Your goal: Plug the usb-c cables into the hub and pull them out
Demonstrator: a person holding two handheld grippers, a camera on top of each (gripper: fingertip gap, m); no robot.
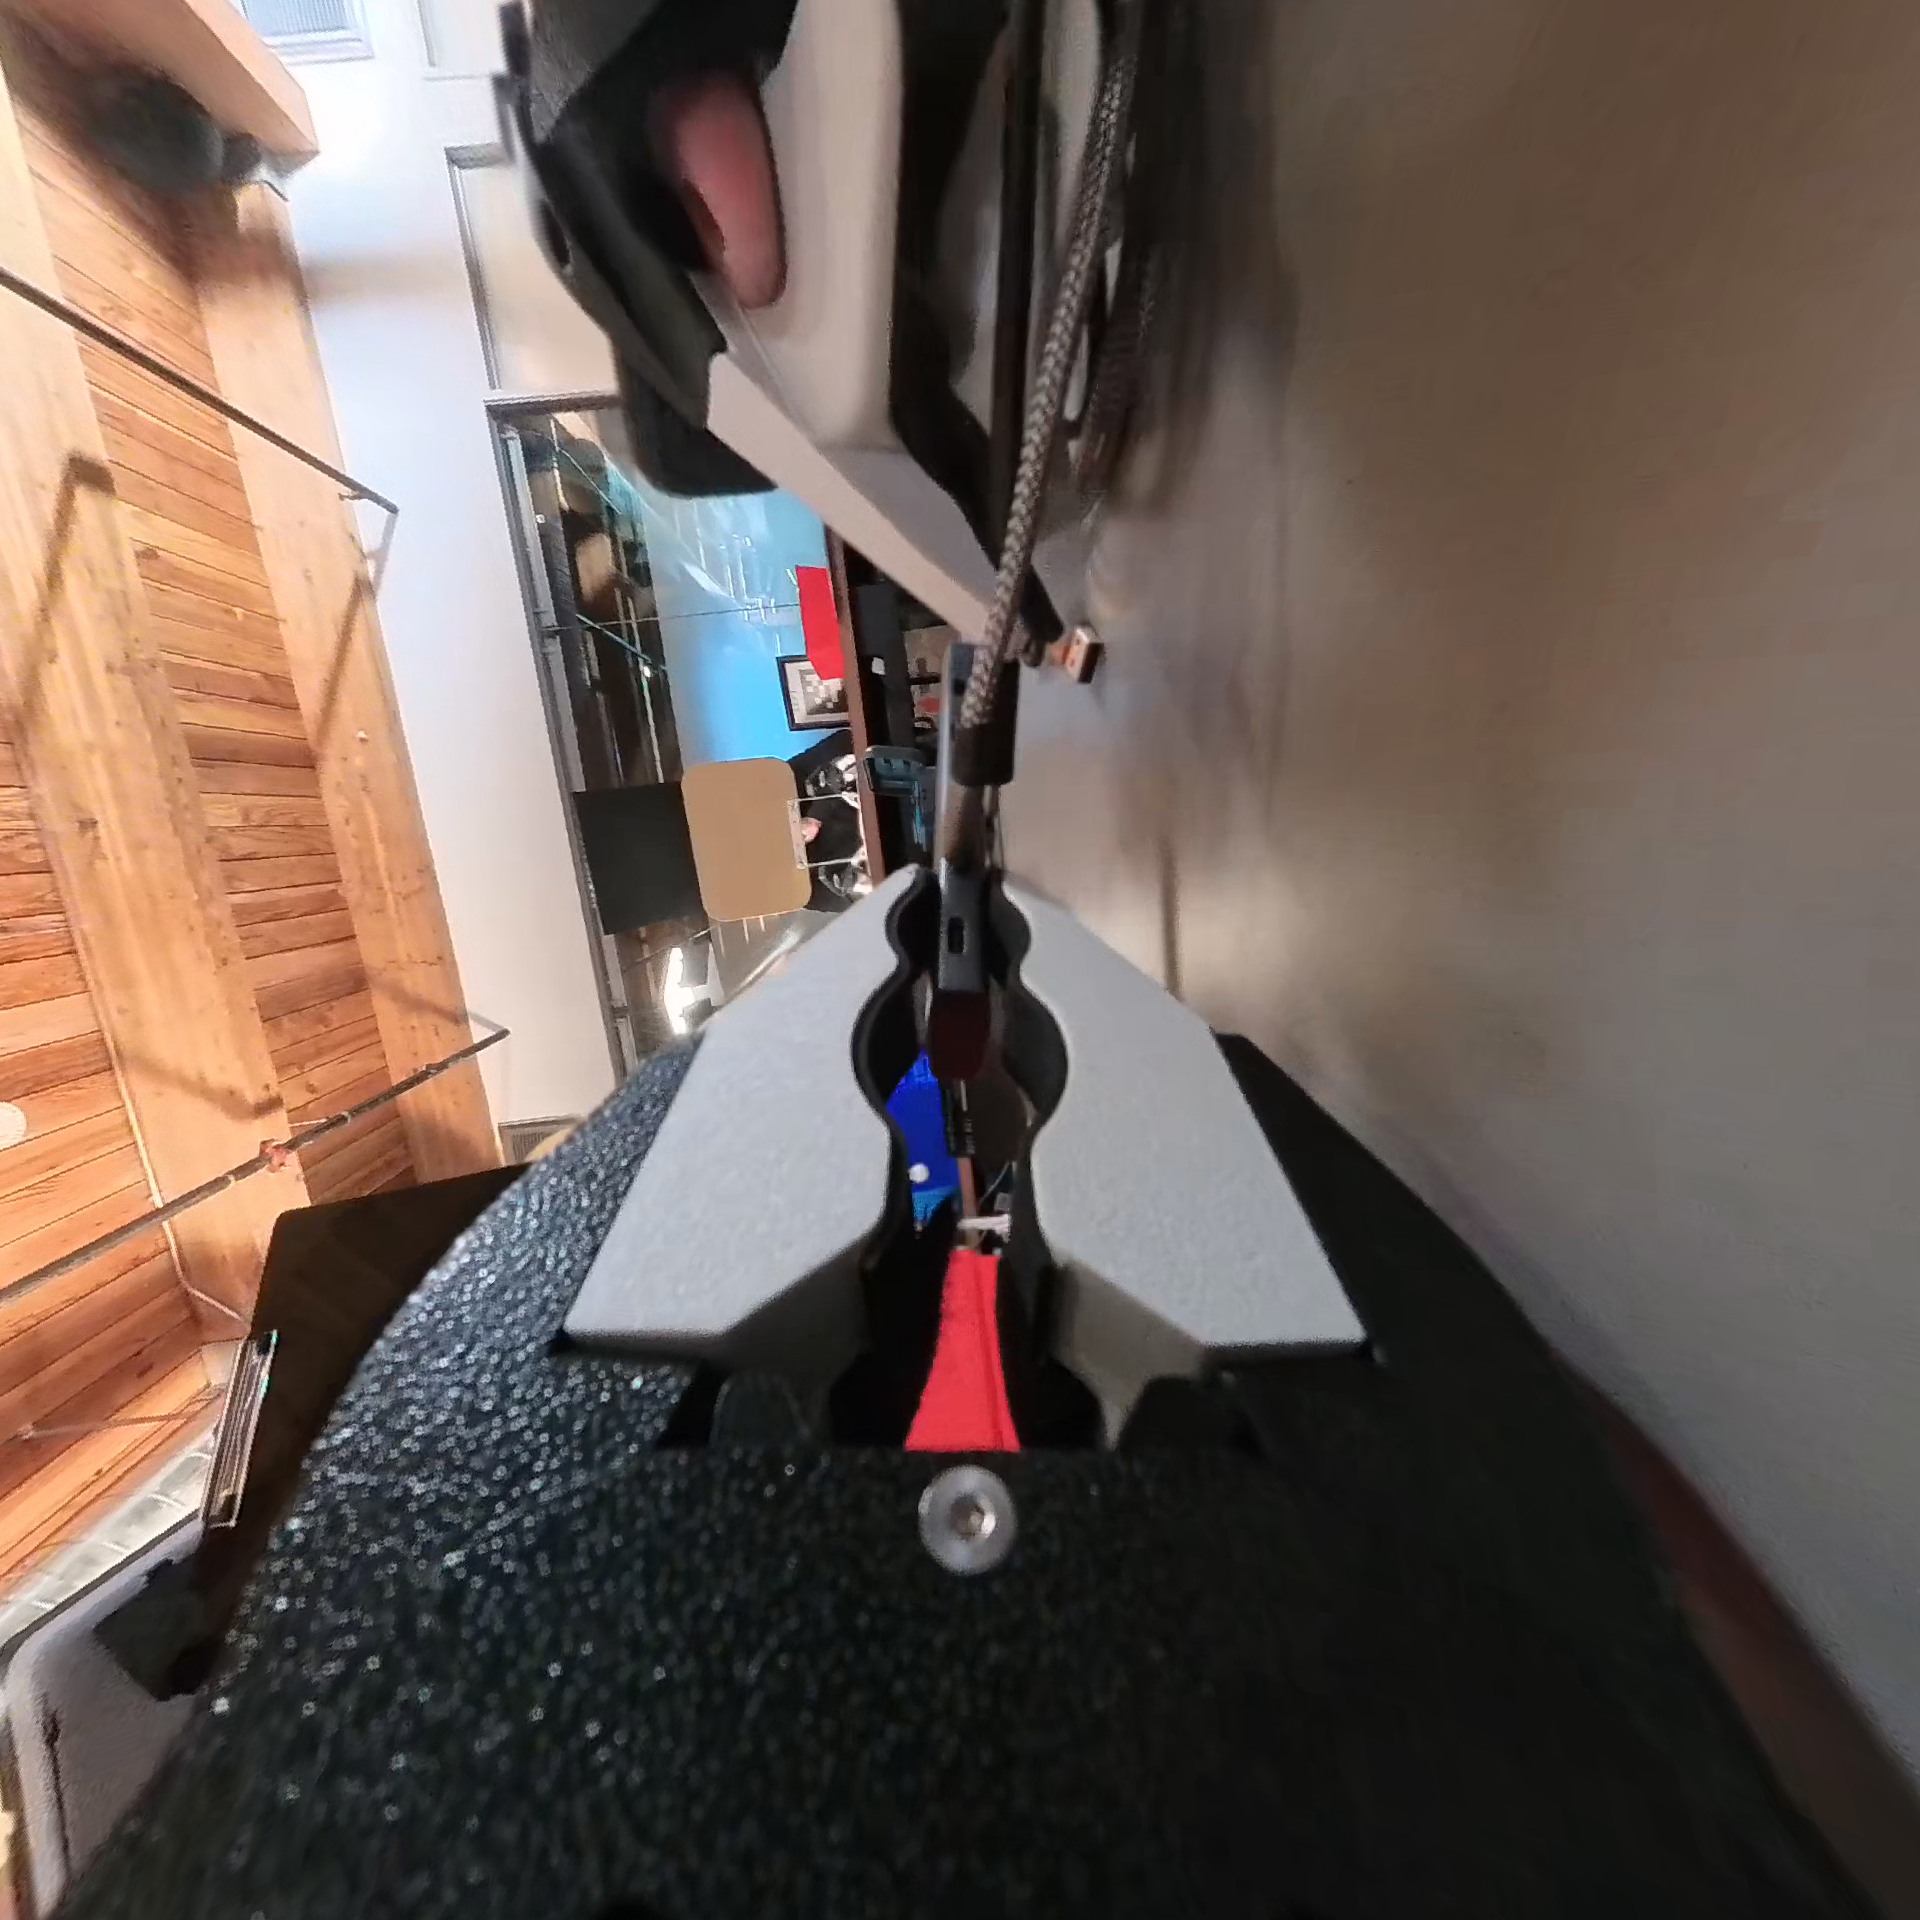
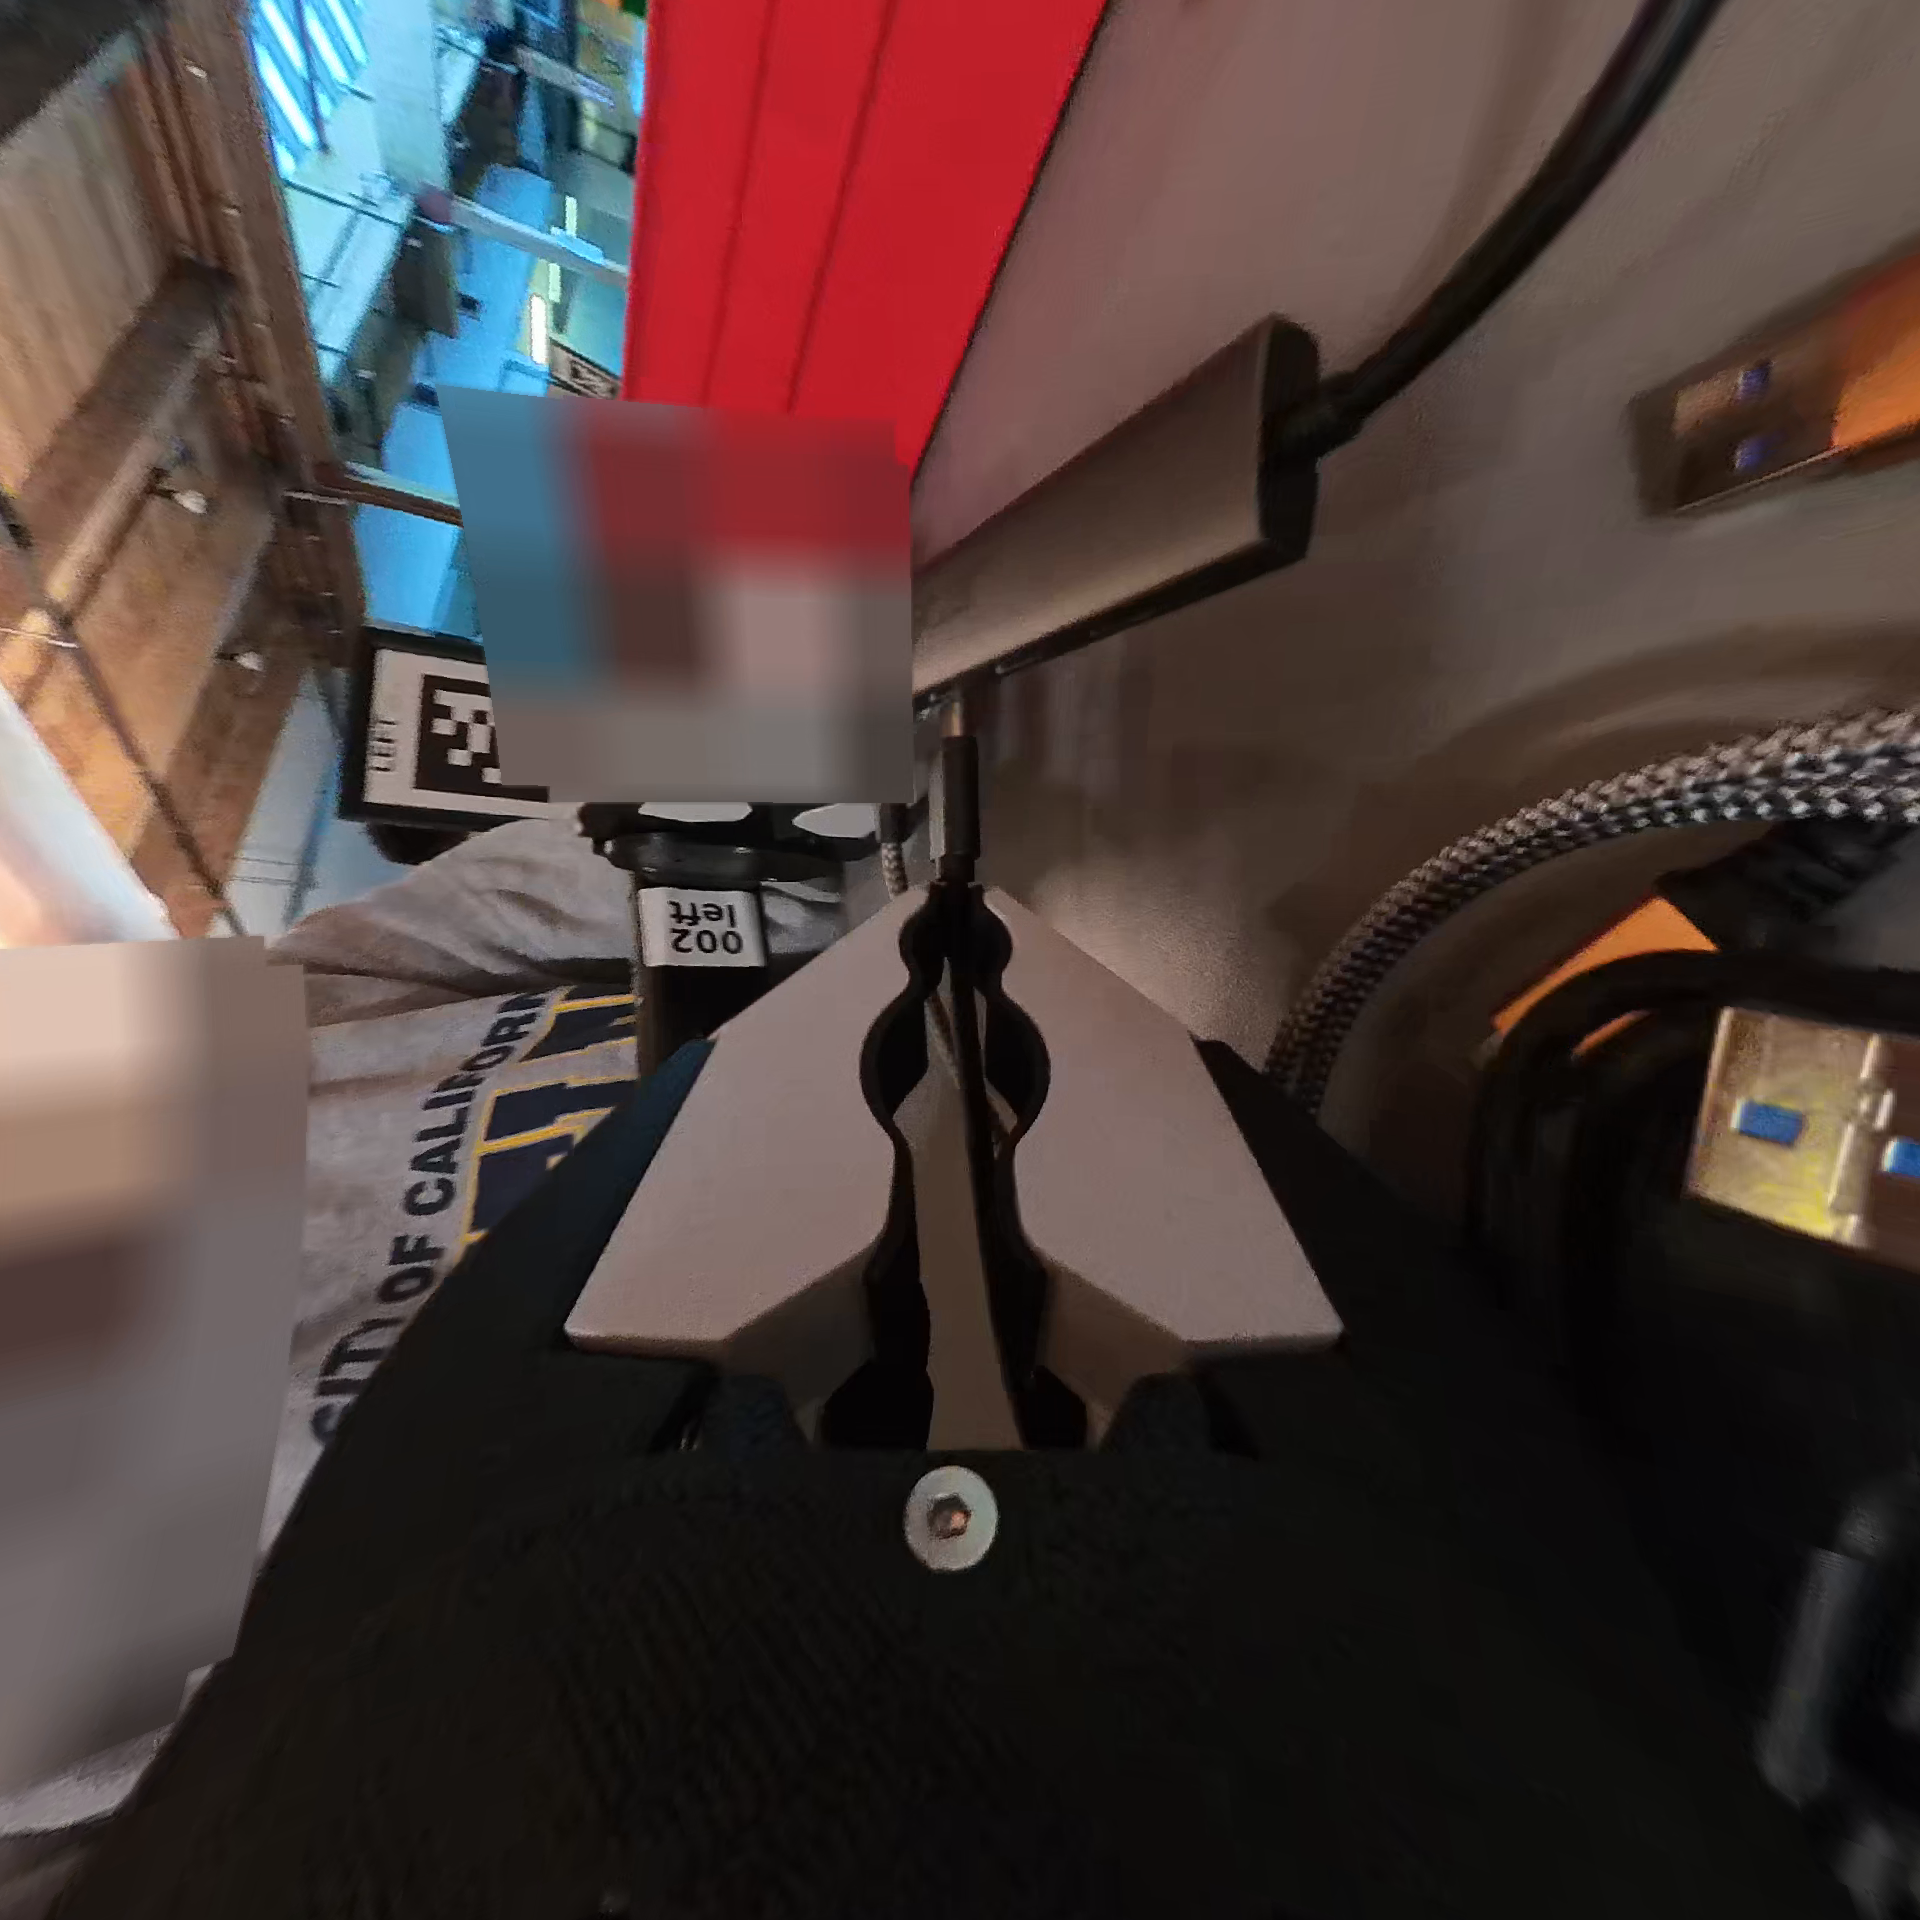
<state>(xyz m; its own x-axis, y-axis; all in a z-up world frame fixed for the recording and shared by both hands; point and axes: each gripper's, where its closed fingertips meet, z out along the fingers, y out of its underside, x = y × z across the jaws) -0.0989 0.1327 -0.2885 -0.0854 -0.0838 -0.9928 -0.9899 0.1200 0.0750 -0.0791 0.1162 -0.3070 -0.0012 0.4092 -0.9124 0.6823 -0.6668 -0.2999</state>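
My left gripper point(image 1: 956, 899) is shut on the thin end of the grey hub point(image 1: 954, 940), which I see edge-on. A braided usb-c cable point(image 1: 1039, 436) runs down to a black plug point(image 1: 982, 743) at the hub's side. In the right wrist view the hub point(image 2: 1101, 520) is a grey bar lying on the table point(image 2: 1351, 727). My right gripper point(image 2: 951, 904) is shut on the cable just behind the dark plug point(image 2: 956, 790), whose tip meets the hub's near edge. The right gripper's pale fingers point(image 1: 831, 312) also show at the top of the left wrist view.
A black cable point(image 2: 1507, 249) leaves the hub's far end. A braided cable point(image 2: 1558, 821) loops at the right. Two other adapters with blue USB ports point(image 2: 1766, 436) point(image 2: 1849, 1143) lie nearby. A loose USB plug point(image 1: 1081, 655) rests on the table point(image 1: 1558, 727). A person stands beyond. My two grippers' fingertips are within a few centimetres of each other.
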